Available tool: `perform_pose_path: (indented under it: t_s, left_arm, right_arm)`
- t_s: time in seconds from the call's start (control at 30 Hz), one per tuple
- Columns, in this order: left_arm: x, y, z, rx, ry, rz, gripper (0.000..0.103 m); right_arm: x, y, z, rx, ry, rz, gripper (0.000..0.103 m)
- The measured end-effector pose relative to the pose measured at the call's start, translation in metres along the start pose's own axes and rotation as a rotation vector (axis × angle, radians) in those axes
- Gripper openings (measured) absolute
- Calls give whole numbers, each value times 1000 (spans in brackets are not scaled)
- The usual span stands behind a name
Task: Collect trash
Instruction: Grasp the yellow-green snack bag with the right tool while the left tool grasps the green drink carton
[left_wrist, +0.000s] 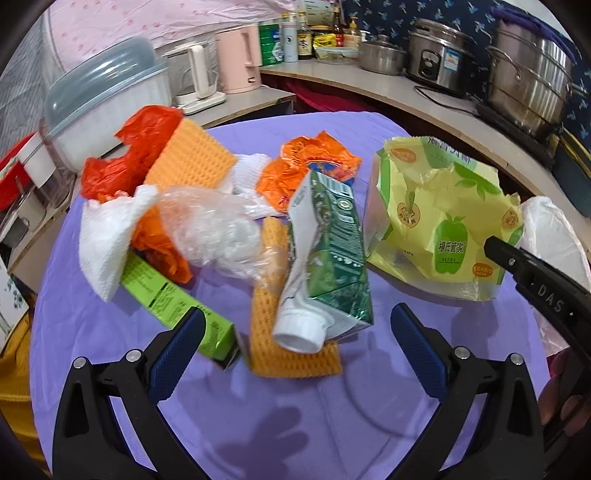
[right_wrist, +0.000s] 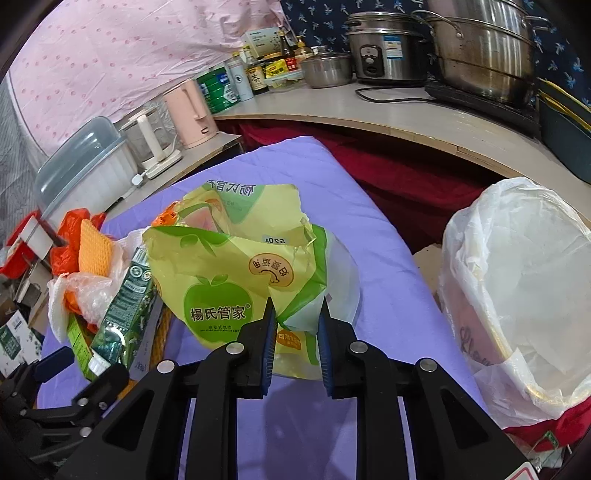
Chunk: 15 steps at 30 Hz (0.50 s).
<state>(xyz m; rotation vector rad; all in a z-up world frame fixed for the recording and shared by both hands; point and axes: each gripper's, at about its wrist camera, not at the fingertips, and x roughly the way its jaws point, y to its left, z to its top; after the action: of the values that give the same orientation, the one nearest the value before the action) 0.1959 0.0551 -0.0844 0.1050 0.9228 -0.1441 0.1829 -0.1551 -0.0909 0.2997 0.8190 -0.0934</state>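
Two tongs hover over the purple table (left_wrist: 369, 406). The right tongs (right_wrist: 296, 314), nearly closed, have a fold of the yellow-green tissue wrapper (right_wrist: 229, 280) between the tips; whether they pinch it I cannot tell. That wrapper sits mid-frame, with the white-lined bin (right_wrist: 524, 280) at right of the frame, apparently empty. The left tongs (left_wrist: 297, 328) gape wide, holding nothing, the green carton (left_wrist: 328, 258) just beyond them, long axis running up the frame.

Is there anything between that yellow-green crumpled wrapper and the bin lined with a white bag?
Nothing visible: only bare purple tablecloth lies between the yellow-green crumpled wrapper and the white-lined bin beside the table.
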Motion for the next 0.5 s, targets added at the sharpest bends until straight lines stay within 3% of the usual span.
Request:
perform_pose_path:
  t_s: [0.17,0.33,0.5]
  left_arm:
    - [16,-15,3,41,0,24,94]
    - [27,-17,4,45,33,18,57]
    - [18,-13,3,25,14,15,53]
  right_arm:
    - [-1,-7,1,15,-3,-9,19]
    - [-4,-8,0,19,-5,-10,19]
    - [-12,-8,1,22,-16,-7,19]
